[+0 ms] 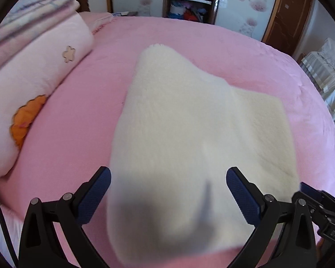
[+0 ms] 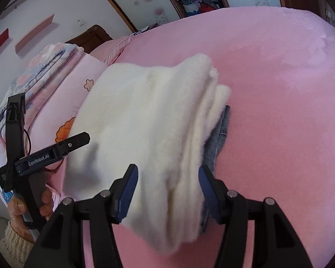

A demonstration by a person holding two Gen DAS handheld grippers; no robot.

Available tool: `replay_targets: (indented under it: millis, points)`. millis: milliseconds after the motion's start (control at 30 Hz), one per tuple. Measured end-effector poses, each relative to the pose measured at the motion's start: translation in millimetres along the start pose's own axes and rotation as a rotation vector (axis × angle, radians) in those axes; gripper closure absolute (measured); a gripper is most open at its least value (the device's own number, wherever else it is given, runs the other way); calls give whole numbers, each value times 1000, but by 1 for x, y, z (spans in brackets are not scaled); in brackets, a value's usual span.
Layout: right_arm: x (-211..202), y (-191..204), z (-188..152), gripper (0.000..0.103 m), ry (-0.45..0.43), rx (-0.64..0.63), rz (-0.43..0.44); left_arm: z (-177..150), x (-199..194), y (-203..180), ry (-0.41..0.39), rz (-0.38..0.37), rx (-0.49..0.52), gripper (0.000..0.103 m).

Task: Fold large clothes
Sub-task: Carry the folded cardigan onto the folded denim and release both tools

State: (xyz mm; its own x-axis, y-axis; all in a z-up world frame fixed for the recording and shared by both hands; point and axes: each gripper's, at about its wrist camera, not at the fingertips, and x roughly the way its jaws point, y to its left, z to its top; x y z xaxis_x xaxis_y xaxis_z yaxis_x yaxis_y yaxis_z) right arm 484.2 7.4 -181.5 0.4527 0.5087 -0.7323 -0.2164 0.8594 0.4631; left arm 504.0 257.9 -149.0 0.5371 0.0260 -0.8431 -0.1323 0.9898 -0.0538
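While angled down over the near edge of the pink bed (image 1: pixel 256 55), gapes at its widest: so much for the left claw (image 1: pixel 168 170). Grips nothing; merely straddles the near end of the cream fleece garment (image 1: pixel 189 122), with both blue pads (image 1: pixel 96 194) beside the fabric rather than pinching it.

As for that garment: lies in the middle of the bed, folded into a thick, long bundle. Runs from the bed's near edge toward its far side, narrowing to a rounded tip there. Shows a flatter, thinner layer spreading out toward the bed's right side. Appears blurred and shadowed at the near edge.

As for the right claw (image 2: pixel 168 167): sits partly open at the bed's near edge, with the stacked fleece layers filling the gap between its pads. Cannot tell whether those pads press the fabric or only flank it.

Under the fleece, on the bed's right-hand side in the right wrist view: a strip of grey-blue denim (image 2: pixel 221 134), peeking out and lying on the sheet.

At the left side of the bed: a rolled pink quilt (image 1: pixel 33 89) with flower patches, topped by a folded striped blanket (image 1: pixel 29 6).

At the bed's near left corner: a hand (image 2: pixel 31 203) in a knitted cream sleeve (image 2: pixel 15 241), wrapped round the left claw's handle.

Beyond the far side of the bed: a wooden shelf (image 1: pixel 189 0) and a brown door (image 1: pixel 288 15).
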Motion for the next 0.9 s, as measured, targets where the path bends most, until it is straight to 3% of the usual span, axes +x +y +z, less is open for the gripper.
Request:
replay_targets:
  millis: [167, 367, 633, 767, 900]
  points:
    - [-88, 9, -43, 46, -9, -47, -50, -62, -80, -28, 16, 99, 10, 0]
    - [-197, 9, -113, 46, -9, -66, -123, -135, -173, -67, 60, -21, -32, 0]
    - [-315, 10, -211, 46, -99, -68, -228, -238, -290, -131, -41, -106, 40, 0]
    - [-360, -2, -264, 46, -157, -21, -290, -286, -318, -152, -78, -117, 64, 0]
    - [-388, -9, -305, 46, -184, 19, -319, -317, -325, -163, -37, -125, 35, 0]
